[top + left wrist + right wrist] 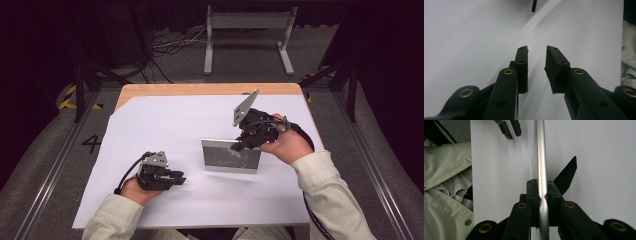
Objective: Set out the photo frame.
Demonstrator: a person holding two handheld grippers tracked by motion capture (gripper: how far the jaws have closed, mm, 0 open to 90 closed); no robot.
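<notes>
A silver-edged picture frame [231, 156] with a dark front stands upright on the white sheet [165, 125] near the table's middle. My right gripper [239, 146] comes from the right and is shut on the frame's top edge. In the right gripper view its jaws [542, 182] pinch the thin silver frame edge [541, 157], and the frame's black back stand [566, 176] juts out on one side. My left gripper [181, 177] rests low at the front left, apart from the frame. Its jaws [537, 48] are open over bare paper with nothing between them.
The white sheet covers most of the wooden table [200, 89]. A person's pale sleeves [325, 185] come in from the near edge. A metal stand [247, 35] and cables [170, 42] lie on the floor beyond the table. A dark corner [534, 6] shows ahead of the left gripper.
</notes>
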